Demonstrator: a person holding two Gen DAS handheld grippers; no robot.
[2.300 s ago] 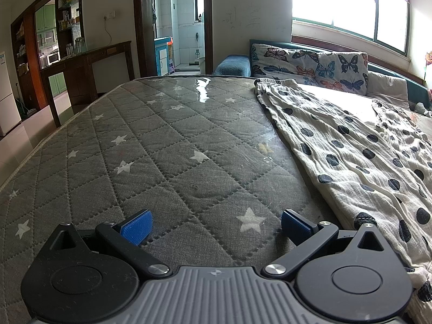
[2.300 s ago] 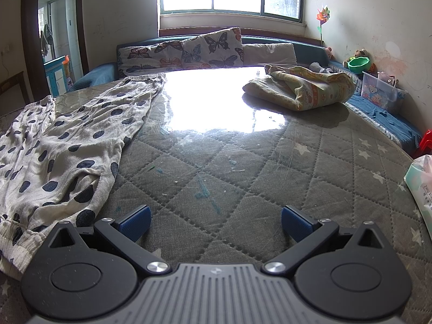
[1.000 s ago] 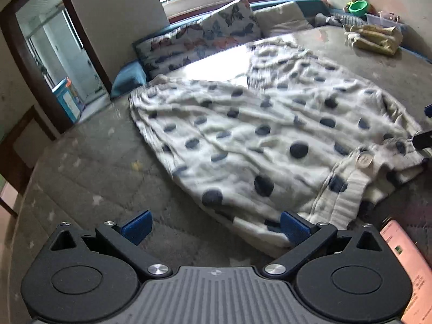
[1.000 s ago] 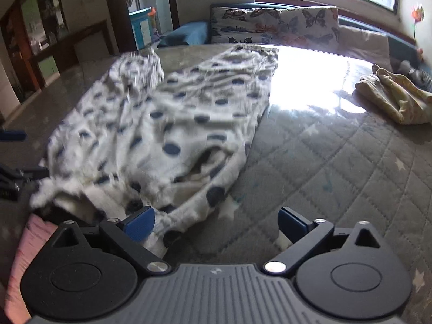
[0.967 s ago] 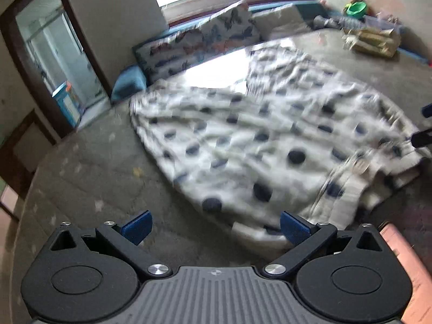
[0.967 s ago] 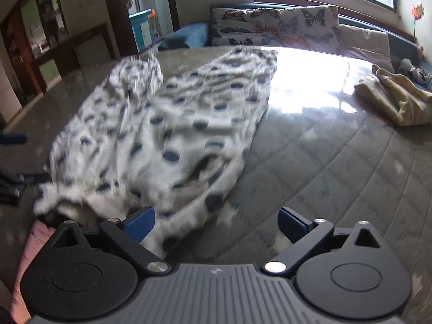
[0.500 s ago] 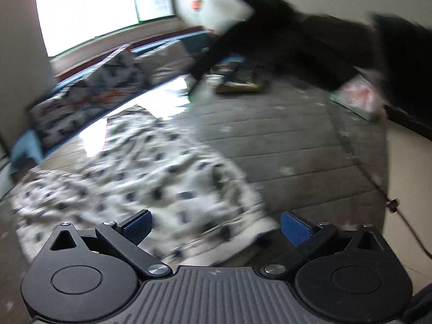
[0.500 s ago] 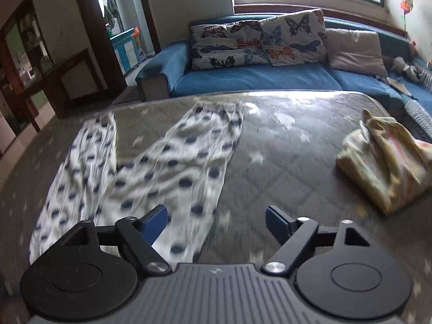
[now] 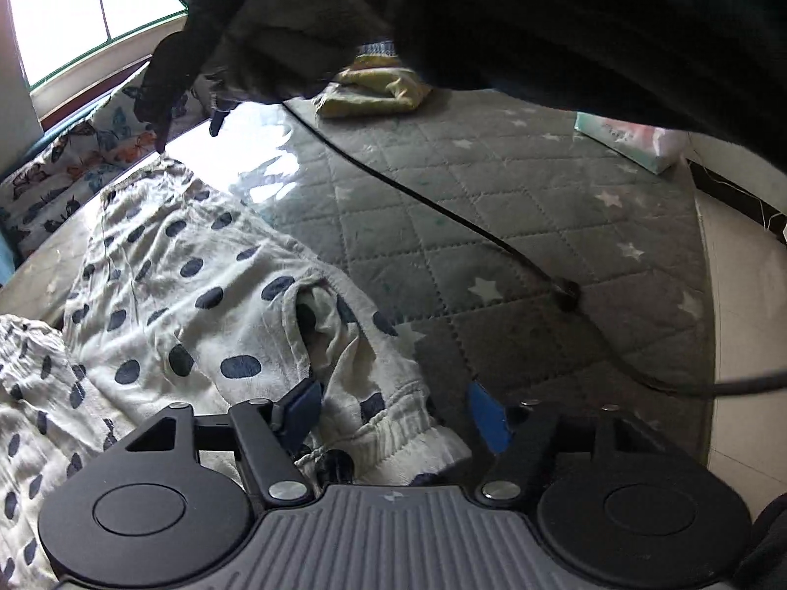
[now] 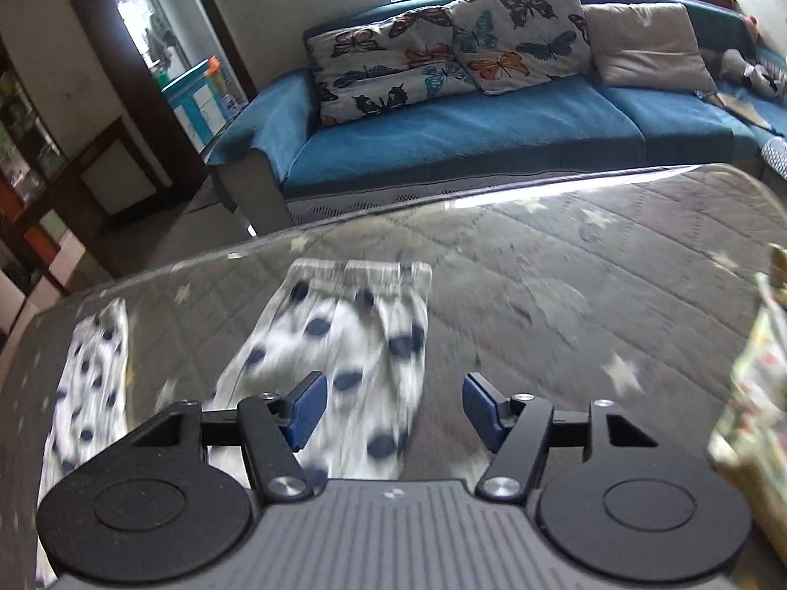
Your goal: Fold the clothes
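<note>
White trousers with dark blue dots (image 9: 206, 295) lie spread on the grey star-quilted mattress (image 9: 541, 187). My left gripper (image 9: 393, 413) is open and low at the trousers' gathered waistband (image 9: 393, 435), whose fabric lies between the blue pads. In the right wrist view, one trouser leg (image 10: 354, 339) runs ahead to its cuff (image 10: 364, 273), and the other leg (image 10: 93, 359) lies to the left. My right gripper (image 10: 393, 410) hovers open above the nearer leg, its left pad over the cloth. It holds nothing.
A person's dark sleeve and gloved hand (image 9: 256, 34) fill the top of the left wrist view. A black cable (image 9: 442, 211) crosses the mattress. A yellow garment (image 9: 374, 88) (image 10: 752, 393) and a tissue pack (image 9: 634, 140) lie to the right. A blue sofa (image 10: 467, 132) stands beyond.
My left gripper swung right and dropped to the waistband, its jaws narrower than before. My right gripper advanced along the trouser leg towards the cuff and lowered.
</note>
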